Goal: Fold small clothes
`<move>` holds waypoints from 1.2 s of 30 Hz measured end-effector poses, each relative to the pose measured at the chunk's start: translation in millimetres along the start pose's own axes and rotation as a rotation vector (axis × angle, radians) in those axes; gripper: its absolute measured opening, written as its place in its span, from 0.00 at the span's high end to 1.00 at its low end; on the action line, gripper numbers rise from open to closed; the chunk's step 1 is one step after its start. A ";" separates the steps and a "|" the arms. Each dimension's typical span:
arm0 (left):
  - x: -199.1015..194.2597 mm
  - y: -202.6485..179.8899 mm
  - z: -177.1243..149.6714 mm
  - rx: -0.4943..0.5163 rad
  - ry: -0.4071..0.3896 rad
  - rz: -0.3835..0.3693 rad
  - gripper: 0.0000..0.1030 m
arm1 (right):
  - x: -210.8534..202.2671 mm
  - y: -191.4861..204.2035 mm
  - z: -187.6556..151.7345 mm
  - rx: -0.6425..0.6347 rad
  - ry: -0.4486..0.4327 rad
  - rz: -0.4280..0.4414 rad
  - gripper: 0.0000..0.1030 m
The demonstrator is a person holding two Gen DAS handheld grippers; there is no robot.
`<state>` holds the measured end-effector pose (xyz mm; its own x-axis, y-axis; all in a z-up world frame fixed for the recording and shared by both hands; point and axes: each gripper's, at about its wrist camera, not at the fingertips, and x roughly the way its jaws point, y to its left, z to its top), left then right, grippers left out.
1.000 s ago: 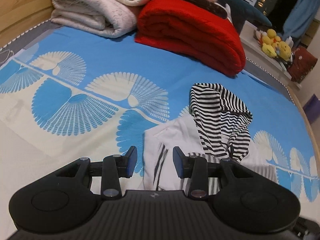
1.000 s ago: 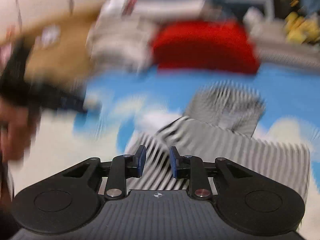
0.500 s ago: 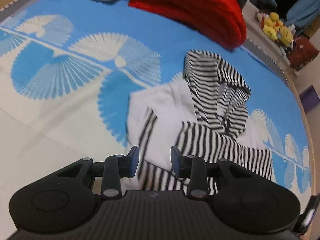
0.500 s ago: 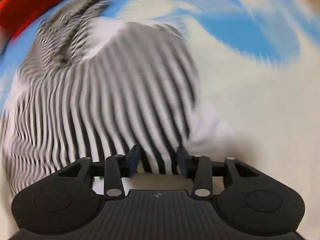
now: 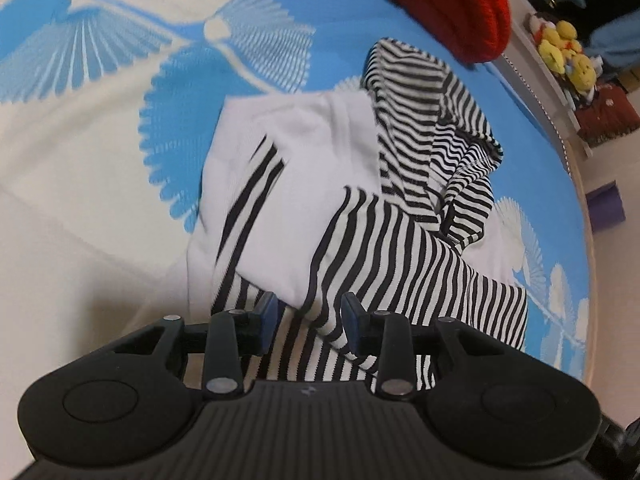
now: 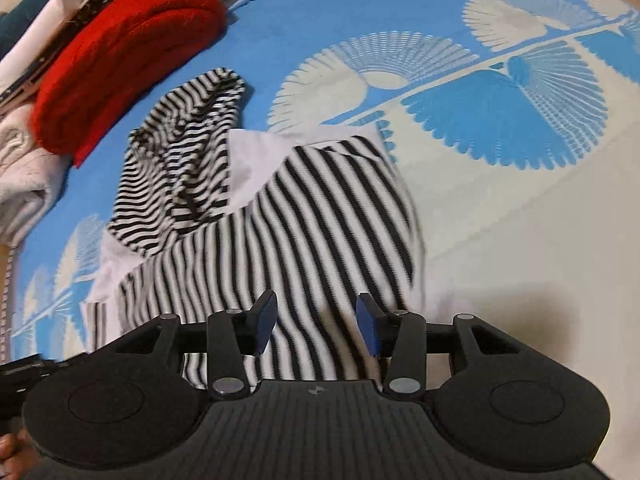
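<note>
A small black-and-white striped hooded top point(image 5: 404, 248) lies crumpled on the blue and cream bed sheet point(image 5: 80, 168), hood toward the red blanket. Part of it shows its white inner side point(image 5: 304, 160). My left gripper point(image 5: 310, 314) is open, low over the garment's near hem, with striped cloth between its blue pads. In the right wrist view the same top point(image 6: 320, 232) lies spread below my right gripper point(image 6: 316, 316), which is open just above the near striped edge. Neither gripper holds cloth.
A folded red blanket point(image 6: 120, 52) and a folded white blanket point(image 6: 24, 168) lie at the head of the bed. Yellow plush toys point(image 5: 560, 52) sit on a shelf beyond the bed's edge. Bare sheet point(image 6: 520, 240) lies to the right of the garment.
Both grippers have moved down and closer to the striped top. The right gripper swung around fast and its jaws have opened wider. The garment has not visibly moved.
</note>
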<state>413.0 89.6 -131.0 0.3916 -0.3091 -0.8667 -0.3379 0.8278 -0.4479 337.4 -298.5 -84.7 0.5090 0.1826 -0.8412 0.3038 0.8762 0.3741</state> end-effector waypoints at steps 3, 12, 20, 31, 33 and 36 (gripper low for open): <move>12.5 8.8 1.8 -0.053 0.022 -0.020 0.63 | -0.2 0.1 0.8 -0.013 0.009 0.008 0.56; 34.9 16.9 7.5 -0.134 -0.001 -0.017 0.85 | 3.7 -7.9 1.5 -0.003 0.027 0.003 0.56; -60.6 -24.7 -20.5 0.011 -0.163 0.089 0.91 | 6.3 -5.3 0.0 -0.006 0.024 -0.009 0.56; -62.8 -31.3 -20.5 0.214 -0.186 0.189 0.78 | 32.7 -33.0 -24.0 -0.008 0.098 -0.162 0.72; -46.4 -32.2 -22.2 0.270 -0.143 0.201 0.78 | 27.4 -33.0 -20.6 -0.016 0.070 -0.225 0.67; -8.9 -15.6 -27.7 0.255 0.025 0.239 0.78 | 22.6 -34.1 -14.9 -0.010 0.024 -0.223 0.66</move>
<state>391.1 66.5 -122.4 0.3050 -0.1011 -0.9470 -0.1919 0.9674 -0.1651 326.6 -317.6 -122.3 0.4110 -0.0057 -0.9116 0.3985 0.9005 0.1740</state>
